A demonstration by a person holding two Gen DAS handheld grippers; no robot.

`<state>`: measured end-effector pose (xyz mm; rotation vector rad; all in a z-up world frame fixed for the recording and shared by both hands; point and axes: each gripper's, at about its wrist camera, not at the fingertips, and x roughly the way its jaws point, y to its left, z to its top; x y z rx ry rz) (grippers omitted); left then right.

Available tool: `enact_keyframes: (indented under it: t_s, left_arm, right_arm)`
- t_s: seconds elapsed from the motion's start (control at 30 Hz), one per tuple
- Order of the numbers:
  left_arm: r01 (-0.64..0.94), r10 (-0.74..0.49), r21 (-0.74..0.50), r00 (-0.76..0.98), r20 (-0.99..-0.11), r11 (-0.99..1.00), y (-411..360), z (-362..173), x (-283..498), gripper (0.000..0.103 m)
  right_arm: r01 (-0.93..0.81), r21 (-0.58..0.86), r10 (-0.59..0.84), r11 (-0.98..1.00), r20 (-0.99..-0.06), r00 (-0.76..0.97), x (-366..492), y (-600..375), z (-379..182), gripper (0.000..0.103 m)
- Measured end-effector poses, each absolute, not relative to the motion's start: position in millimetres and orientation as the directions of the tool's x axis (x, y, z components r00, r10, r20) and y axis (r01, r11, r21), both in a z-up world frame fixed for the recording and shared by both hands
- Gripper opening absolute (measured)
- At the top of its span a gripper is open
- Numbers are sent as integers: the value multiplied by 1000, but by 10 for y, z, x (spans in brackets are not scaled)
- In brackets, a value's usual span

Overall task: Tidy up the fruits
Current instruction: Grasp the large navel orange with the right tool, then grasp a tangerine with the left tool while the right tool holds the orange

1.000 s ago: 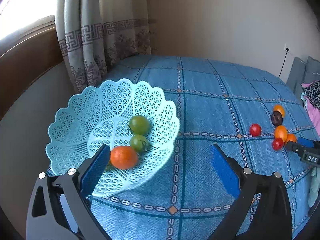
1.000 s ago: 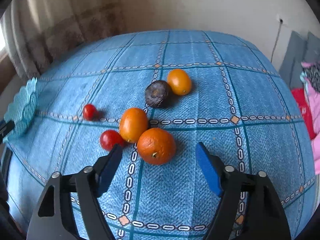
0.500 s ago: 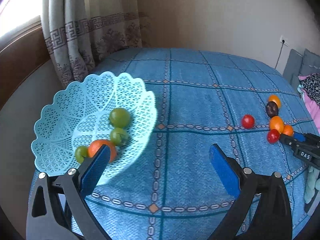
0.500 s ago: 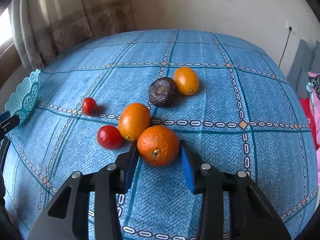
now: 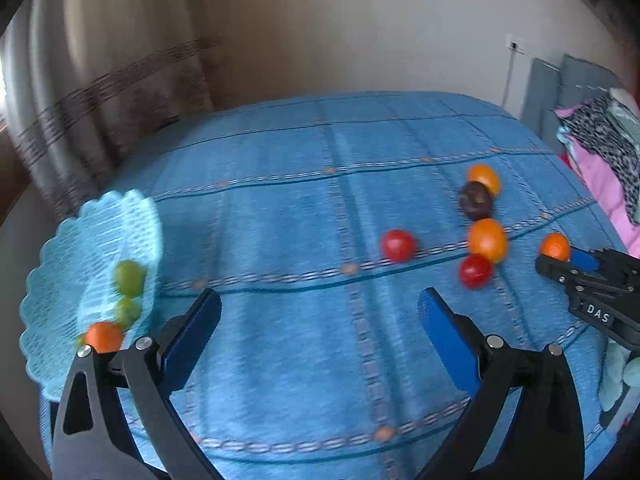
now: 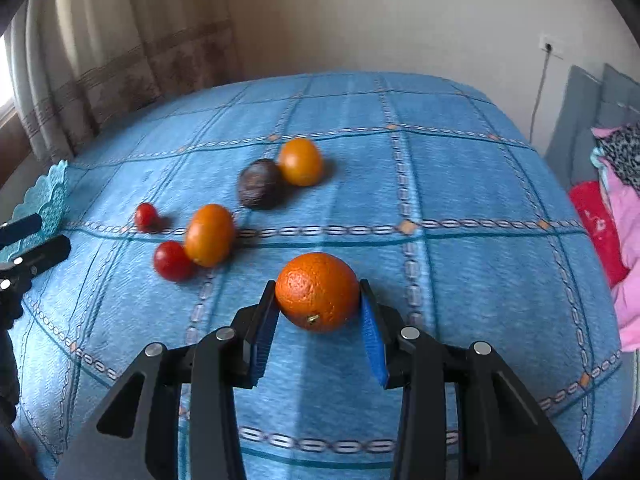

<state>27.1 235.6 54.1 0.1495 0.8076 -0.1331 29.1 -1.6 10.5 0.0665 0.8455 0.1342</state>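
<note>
My right gripper (image 6: 318, 312) is shut on a round orange (image 6: 317, 291), held just above the blue checked cloth (image 6: 460, 184); the same orange (image 5: 555, 246) shows at the right of the left wrist view. Left on the cloth lie two red tomatoes (image 6: 173, 261), an oval orange fruit (image 6: 209, 234), a dark purple fruit (image 6: 259, 183) and another orange fruit (image 6: 301, 161). The pale blue lattice basket (image 5: 56, 280) at the left edge holds green fruits (image 5: 129, 277) and an orange one (image 5: 103, 336). My left gripper (image 5: 320, 320) hangs open over bare cloth.
Curtains (image 6: 100, 48) hang behind the table on the left. A pile of pink and patterned fabric (image 6: 624, 216) lies off the right edge. A wall socket with a cable (image 6: 550, 46) sits on the back wall.
My right gripper has shut on the round orange and lifted it away from the other fruit. The left gripper has swung right, away from the basket, staying open.
</note>
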Motion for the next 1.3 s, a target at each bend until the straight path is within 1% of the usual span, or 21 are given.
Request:
enact_keyframes:
  t_s: [0.37, 0.47, 0.6, 0.83, 0.9, 0.97, 1.03, 1.07, 1.1, 1.13, 1.17, 1.3]
  left_arm:
    - [359, -209, 37, 623, -754, 933, 1608, 434, 533, 100]
    - [411, -256, 14, 594, -763, 911, 1423, 377, 605, 98]
    - [423, -264, -2, 562, -784, 906, 1273, 261, 751, 84]
    - [441, -276, -22, 520, -808, 897, 1059, 92, 916, 74]
    - [447, -277, -27, 504, -818, 894, 1012, 23, 943, 67]
    - [445, -264, -10, 513, -817, 895, 987, 0, 950, 65]
    - [446, -262, -4, 519, -813, 895, 966, -1, 944, 57]
    - [446, -264, -5, 519, -813, 895, 960, 4, 938, 52]
    - [447, -267, -9, 517, -813, 895, 959, 9, 931, 45]
    - [450, -274, -16, 514, -813, 893, 961, 18, 923, 42]
    - [453, -281, -23, 510, -813, 891, 957, 25, 912, 37]
    - [438, -279, -29, 521, -807, 899, 1014, 57, 827, 36]
  right_arm:
    - [-31, 209, 175, 978, -717, 675, 222, -326, 125, 39]
    - [-17, 234, 184, 972, -718, 671, 210, -365, 123, 40]
    - [-2, 259, 195, 966, -721, 665, 202, -415, 117, 39]
    - [-1, 268, 202, 963, -721, 663, 242, -415, 105, 39]
    - [-1, 267, 201, 964, -721, 663, 243, -408, 104, 40]
    - [-1, 267, 201, 964, -722, 663, 253, -401, 100, 40]
    - [-1, 267, 201, 964, -722, 663, 252, -401, 99, 40]
    - [-1, 267, 200, 964, -722, 663, 252, -401, 100, 40]
    - [-1, 267, 200, 964, -722, 663, 251, -402, 99, 40]
    - [-1, 267, 200, 964, -722, 663, 252, -402, 99, 40]
    - [-1, 267, 200, 964, -722, 663, 252, -402, 99, 40]
    - [-1, 266, 200, 964, -722, 663, 253, -404, 98, 40]
